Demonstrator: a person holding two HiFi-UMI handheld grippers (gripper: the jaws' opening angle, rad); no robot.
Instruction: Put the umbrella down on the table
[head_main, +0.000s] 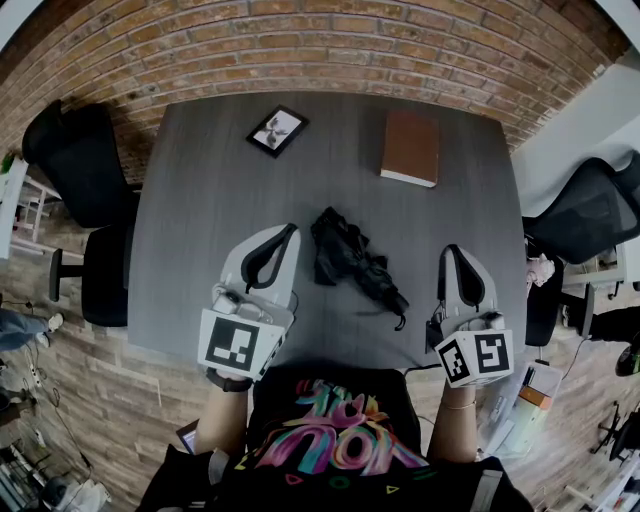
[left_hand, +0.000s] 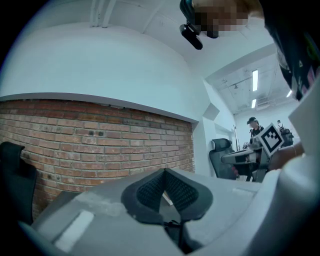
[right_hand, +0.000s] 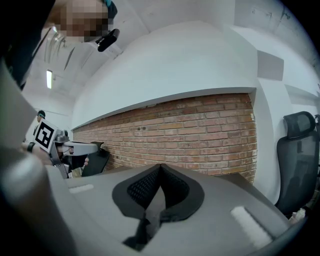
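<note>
Presently the folded black fabric umbrella (head_main: 355, 265) lies flat on the dark grey tabletop (head_main: 200, 220), between the left tongs (head_main: 290, 230) and the right tongs (head_main: 450, 252), touching neither. Both tongs are fully closed, tips together, with nothing gripped.

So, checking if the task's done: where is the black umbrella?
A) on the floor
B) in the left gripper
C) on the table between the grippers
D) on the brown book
C: the umbrella lies on the table between the left gripper and right gripper, both shut and empty.
</note>
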